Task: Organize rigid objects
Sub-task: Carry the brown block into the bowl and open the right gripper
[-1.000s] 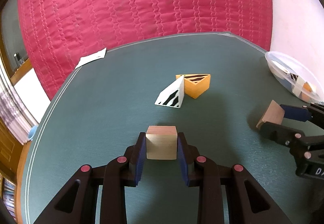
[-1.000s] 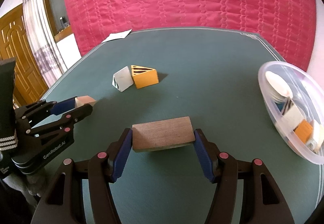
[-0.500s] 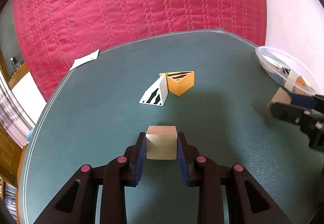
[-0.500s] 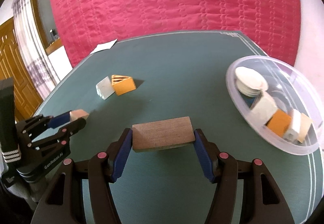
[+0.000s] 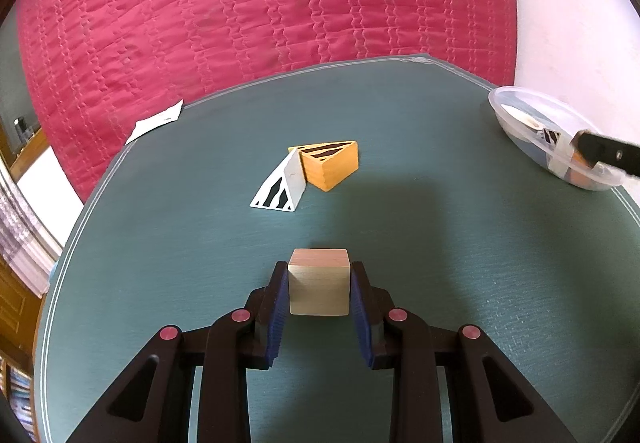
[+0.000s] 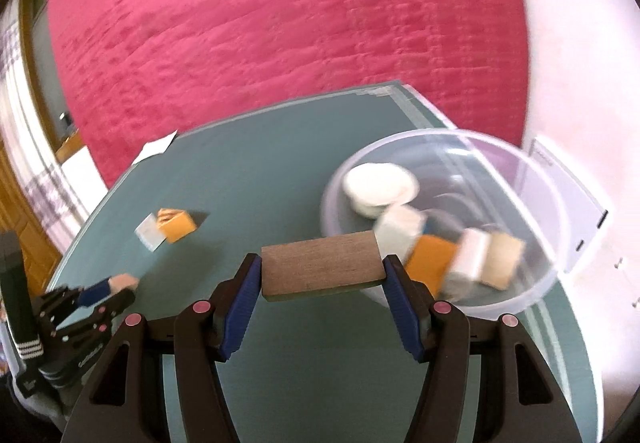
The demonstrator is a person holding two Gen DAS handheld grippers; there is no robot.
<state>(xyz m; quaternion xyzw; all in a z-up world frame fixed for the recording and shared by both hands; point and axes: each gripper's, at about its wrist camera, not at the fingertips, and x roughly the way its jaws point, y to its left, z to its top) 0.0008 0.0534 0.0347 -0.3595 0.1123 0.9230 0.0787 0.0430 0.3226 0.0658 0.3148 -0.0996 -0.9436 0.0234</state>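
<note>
Holding a pale wooden cube between its blue pads, my left gripper has its jaws narrow and pressed flat on the cube's two sides, so the block sits right at the fingertips above the green table. My right gripper is clamped on a dark brown wooden slab, gripped end to end and lying crosswise between the pads (this view is blurred). Beyond the slab's right end I see the clear plastic bowl, with white, orange and pale blocks in it; the slab overlaps the bowl's near rim in this view, though I cannot tell if it touches. Ahead of the cube, well apart from it, an orange wedge and a white striped wedge rest touching each other on the table.
</note>
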